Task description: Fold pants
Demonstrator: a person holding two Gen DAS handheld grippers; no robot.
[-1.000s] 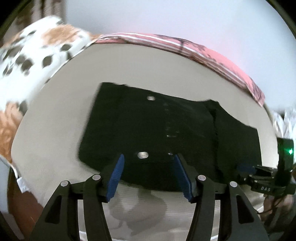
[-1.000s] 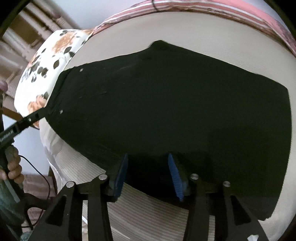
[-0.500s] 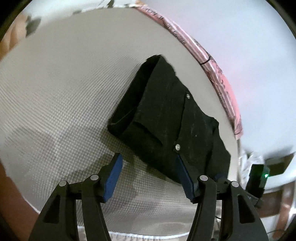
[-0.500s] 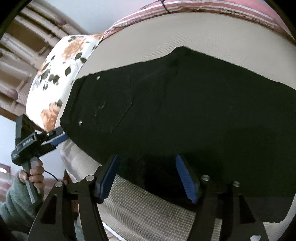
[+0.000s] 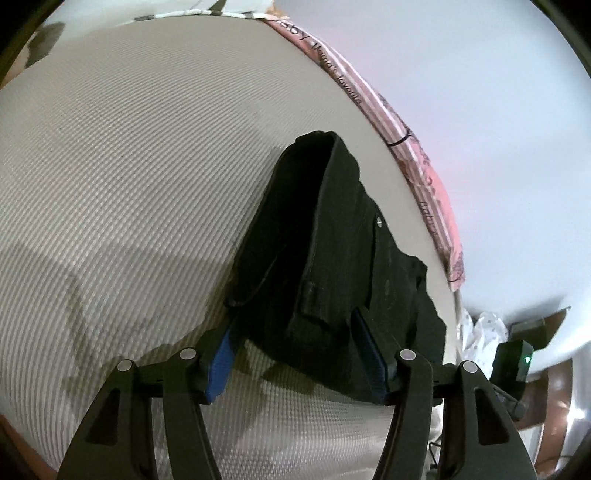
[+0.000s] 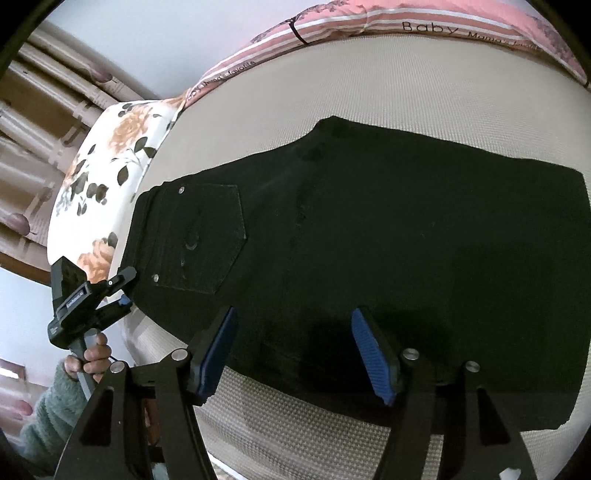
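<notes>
1. Bedroom setting: pale wall behind, wooden headboard slats at the upper left of the right wrist view.
2. Mattress, beige woven cover, bare around the garment on the near, far and left sides.
3. Pink striped bedding, printed lettering, bunched along the far edge of the mattress; also seen along that edge in the left wrist view.
4. Floral pillow, white with orange blooms and dark leaves, at the head end, just beside the waistband.
5. Black pants, lying flat on the mattress, folded lengthwise, back pocket with metal rivets facing up, waistband toward the pillow. In the left wrist view the waistband end stands slightly raised, its layers gaping open.
6. Left gripper, blue pads spread, the near waistband corner lying between them; pads not pressing the cloth. In the right wrist view it sits at the waistband's near corner.
7. Person's hand wrapped round the left gripper's handle, fuzzy grey-green sleeve below it.
8. Right gripper, blue pads spread wide over the near long edge of the pants, cloth between them, no pinch visible.
9. White patterned cloth, crumpled beyond the mattress edge at right; detail unclear.
</notes>
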